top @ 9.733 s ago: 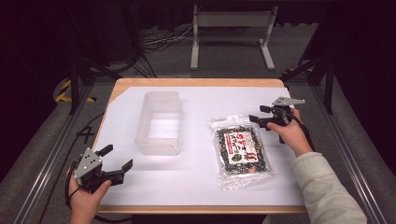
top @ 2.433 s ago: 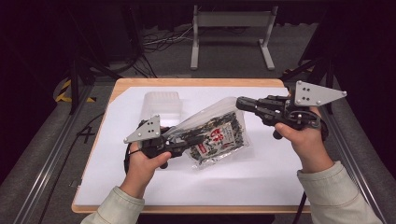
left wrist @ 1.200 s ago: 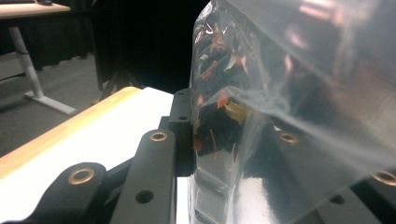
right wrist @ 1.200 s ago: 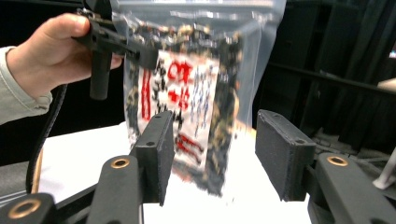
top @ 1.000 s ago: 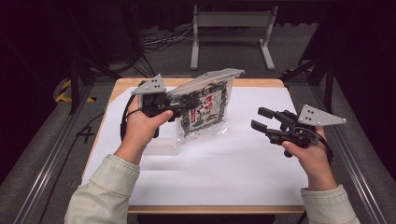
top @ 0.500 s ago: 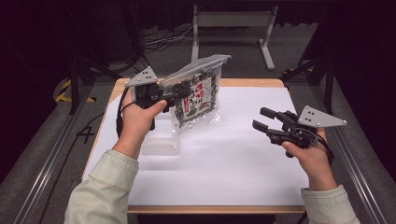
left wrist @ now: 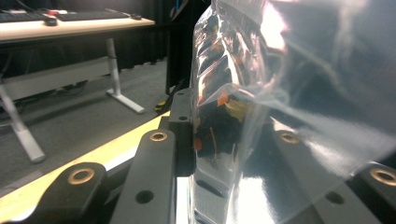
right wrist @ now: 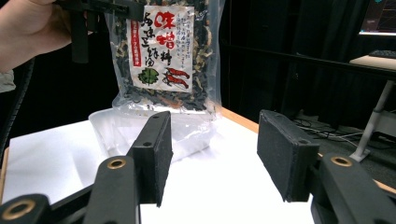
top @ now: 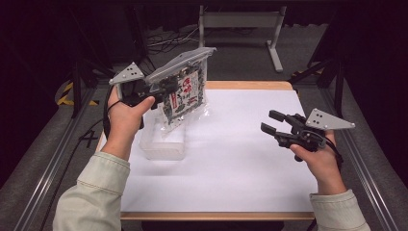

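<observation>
Tongs of the left hand (top: 167, 87) clamped on the upper part of the snack bag (top: 185, 94), near its sealed top edge; film pressed flat between the two black jaws in the left gripper view. Bag lifted clear of the table (top: 231, 163), hanging almost upright with the printed label turned toward the right side, its lower edge just above the far end of the clear plastic container (top: 161, 142). Gripped high probably so that the weight of the dark dried contents pulls the bag straight and the narrow bottom can go first into the container. Cannot tell for sure whether the bottom edge touches the container rim or hangs just apart from it.

Tongs of the right hand (top: 268, 121) wide apart, holding nothing, pointed toward the bag and the container from well to the side, above the white table. Kept away most likely to leave room for the hanging bag, and ready to steady the container or to guide the bag if needed.

Left hand (top: 125, 113) raised high, forearm stretched forward and up from the near left corner, wrist bent so that the jaws lie about level. Right hand (top: 320, 161) low, near the right edge of the table, forearm relaxed, grey plate on top facing up.
</observation>
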A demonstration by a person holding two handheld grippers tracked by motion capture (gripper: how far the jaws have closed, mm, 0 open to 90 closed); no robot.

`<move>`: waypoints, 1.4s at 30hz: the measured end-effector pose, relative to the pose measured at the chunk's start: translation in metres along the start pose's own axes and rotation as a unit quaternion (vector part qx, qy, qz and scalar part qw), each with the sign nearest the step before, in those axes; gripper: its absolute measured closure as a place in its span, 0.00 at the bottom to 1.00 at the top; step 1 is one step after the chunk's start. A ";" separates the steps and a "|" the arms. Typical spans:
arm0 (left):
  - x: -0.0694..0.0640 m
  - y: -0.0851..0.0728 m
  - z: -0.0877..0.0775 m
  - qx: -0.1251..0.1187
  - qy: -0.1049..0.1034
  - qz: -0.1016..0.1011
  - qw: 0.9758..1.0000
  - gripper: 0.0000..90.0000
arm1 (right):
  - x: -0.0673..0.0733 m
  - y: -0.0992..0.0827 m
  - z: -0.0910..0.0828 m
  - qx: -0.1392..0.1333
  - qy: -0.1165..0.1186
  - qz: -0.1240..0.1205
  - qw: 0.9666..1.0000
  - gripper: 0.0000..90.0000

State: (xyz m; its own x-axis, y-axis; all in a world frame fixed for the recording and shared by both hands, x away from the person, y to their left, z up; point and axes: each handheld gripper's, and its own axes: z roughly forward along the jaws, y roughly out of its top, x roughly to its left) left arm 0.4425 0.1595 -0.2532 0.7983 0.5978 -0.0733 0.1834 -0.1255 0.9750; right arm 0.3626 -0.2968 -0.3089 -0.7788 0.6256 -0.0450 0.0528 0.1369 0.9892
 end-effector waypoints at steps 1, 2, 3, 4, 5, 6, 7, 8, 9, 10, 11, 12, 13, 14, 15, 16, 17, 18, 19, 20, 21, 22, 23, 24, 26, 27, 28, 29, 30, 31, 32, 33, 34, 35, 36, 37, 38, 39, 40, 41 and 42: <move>0.001 0.000 -0.001 0.000 0.002 -0.002 1.000 0.80 | -0.001 0.000 0.000 -0.002 -0.001 -0.001 1.000 0.51; 0.003 0.000 -0.003 -0.002 0.005 -0.003 1.000 0.80 | -0.001 0.000 -0.001 -0.002 -0.002 -0.001 1.000 0.51; 0.004 -0.001 -0.004 -0.002 0.007 -0.004 1.000 0.80 | -0.001 0.000 -0.001 -0.002 -0.003 0.001 1.000 0.51; 0.005 -0.001 -0.005 -0.001 0.009 -0.004 1.000 0.80 | -0.002 0.000 -0.002 -0.003 -0.003 0.000 1.000 0.51; 0.006 -0.001 -0.006 0.000 0.011 -0.005 1.000 0.80 | -0.002 0.000 -0.002 -0.002 -0.004 0.000 1.000 0.51; 0.007 -0.001 -0.007 0.000 0.014 -0.005 1.000 0.80 | -0.003 0.000 -0.002 -0.003 -0.005 0.000 1.000 0.51; 0.008 -0.002 -0.008 0.002 0.016 -0.006 1.000 0.80 | -0.003 0.000 -0.003 -0.003 -0.006 0.000 1.000 0.51; 0.010 -0.002 -0.009 0.003 0.020 -0.004 1.000 0.80 | -0.003 0.000 -0.003 -0.004 -0.006 0.000 1.000 0.51; 0.010 -0.003 -0.011 0.004 0.025 -0.003 1.000 0.80 | -0.004 0.000 -0.004 -0.005 -0.007 0.001 1.000 0.51; 0.011 -0.003 -0.012 0.006 0.030 -0.002 1.000 0.80 | -0.004 0.000 -0.004 -0.005 -0.008 0.001 1.000 0.51; 0.012 -0.004 -0.013 0.008 0.035 -0.001 0.999 0.80 | -0.005 0.001 -0.005 -0.007 -0.009 0.003 1.000 0.51; 0.013 -0.004 -0.015 0.008 0.039 0.001 0.999 0.80 | -0.006 0.001 -0.006 -0.007 -0.011 0.002 1.000 0.51; 0.014 -0.005 -0.017 0.007 0.040 -0.003 0.999 0.80 | -0.007 0.001 -0.007 -0.008 -0.013 0.003 1.000 0.51; 0.016 -0.005 -0.018 0.005 0.043 -0.003 0.999 0.80 | -0.007 0.001 -0.007 -0.008 -0.013 0.003 1.000 0.51; 0.018 -0.005 -0.020 0.005 0.045 -0.006 0.999 0.80 | -0.007 0.001 -0.007 -0.008 -0.014 0.002 1.000 0.51; 0.019 -0.006 -0.021 0.006 0.050 -0.005 0.999 0.80 | -0.007 0.001 -0.007 -0.008 -0.014 0.002 1.000 0.51; 0.020 -0.006 -0.022 0.008 0.055 -0.005 0.998 0.80 | -0.007 0.001 -0.007 -0.007 -0.015 0.001 1.000 0.51; 0.021 -0.006 -0.023 0.009 0.060 -0.004 0.998 0.80 | -0.007 0.001 -0.007 -0.008 -0.014 0.001 1.000 0.51; 0.022 -0.007 -0.024 0.009 0.063 -0.005 0.998 0.80 | -0.007 0.001 -0.007 -0.008 -0.014 0.001 1.000 0.51; 0.023 -0.008 -0.025 0.007 0.063 -0.008 0.998 0.80 | -0.007 0.001 -0.006 -0.008 -0.014 0.002 1.000 0.51; 0.025 -0.009 -0.025 0.005 0.063 -0.010 0.998 0.80 | -0.006 0.000 -0.006 -0.007 -0.013 0.002 1.000 0.51; 0.026 -0.011 -0.025 0.004 0.063 -0.012 0.998 0.80 | -0.006 0.000 -0.006 -0.006 -0.013 0.002 1.000 0.51; 0.027 -0.013 -0.025 0.004 0.061 -0.014 0.998 0.80 | -0.006 0.000 -0.006 -0.006 -0.013 0.002 1.000 0.51; 0.028 -0.015 -0.025 0.006 0.061 -0.015 0.998 0.80 | -0.006 0.000 -0.006 -0.006 -0.014 0.003 1.000 0.51; 0.031 -0.021 -0.024 0.006 0.059 -0.018 0.998 0.80 | -0.006 0.000 -0.006 -0.007 -0.013 0.002 1.000 0.51; 0.032 -0.024 -0.024 0.005 0.058 -0.018 0.998 0.80 | -0.006 0.000 -0.006 -0.007 -0.013 0.002 1.000 0.51; 0.034 -0.026 -0.024 0.004 0.059 -0.021 0.998 0.80 | -0.006 0.000 -0.006 -0.007 -0.013 0.002 1.000 0.51; 0.035 -0.030 -0.024 0.003 0.059 -0.024 0.998 0.80 | -0.006 0.000 -0.007 -0.007 -0.013 0.002 1.000 0.51; 0.037 -0.032 -0.024 0.003 0.058 -0.027 0.998 0.80 | -0.007 0.000 -0.007 -0.006 -0.014 0.002 1.000 0.51; 0.038 -0.034 -0.024 0.002 0.059 -0.029 0.998 0.80 | -0.007 0.000 -0.007 -0.005 -0.015 0.003 1.000 0.51; 0.039 -0.036 -0.024 0.004 0.059 -0.030 0.998 0.80 | -0.007 0.000 -0.007 -0.004 -0.014 0.005 1.000 0.51; 0.040 -0.039 -0.024 0.006 0.059 -0.032 0.998 0.80 | -0.007 0.000 -0.006 -0.004 -0.012 0.005 1.000 0.51; 0.041 -0.041 -0.024 0.007 0.061 -0.032 0.998 0.80 | -0.007 -0.001 -0.006 -0.003 -0.012 0.004 1.000 0.50; 0.041 -0.043 -0.024 0.008 0.061 -0.035 0.998 0.80 | -0.007 -0.001 -0.005 -0.004 -0.012 0.003 1.000 0.50; 0.042 -0.046 -0.024 0.010 0.060 -0.038 0.997 0.80 | -0.007 -0.001 -0.005 -0.003 -0.011 0.004 1.000 0.50; 0.042 -0.048 -0.024 0.011 0.059 -0.040 0.997 0.80 | -0.007 -0.001 -0.005 -0.003 -0.011 0.005 1.000 0.50; 0.044 -0.053 -0.023 0.011 0.057 -0.042 0.997 0.80 | -0.007 -0.001 -0.005 -0.004 -0.011 0.005 1.000 0.50; 0.044 -0.053 -0.023 0.011 0.057 -0.042 0.997 0.80 | -0.007 -0.001 -0.005 -0.004 -0.011 0.005 1.000 0.50; 0.044 -0.056 -0.023 0.014 0.058 -0.044 0.997 0.80 | -0.007 -0.001 -0.005 -0.004 -0.011 0.005 1.000 0.50; 0.045 -0.058 -0.023 0.013 0.059 -0.044 0.997 0.80 | -0.007 -0.001 -0.005 -0.004 -0.012 0.005 1.000 0.50; 0.045 -0.060 -0.023 0.013 0.060 -0.046 0.997 0.80 | -0.007 -0.001 -0.005 -0.005 -0.011 0.005 1.000 0.50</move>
State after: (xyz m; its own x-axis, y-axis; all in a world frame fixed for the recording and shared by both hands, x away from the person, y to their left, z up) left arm 0.4547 0.2121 -0.3100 0.7037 0.6977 -0.1342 0.2687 -0.0864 0.9593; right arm 0.3646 -0.3053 -0.3085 -0.7640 0.6441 -0.0375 0.0553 0.1232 0.9908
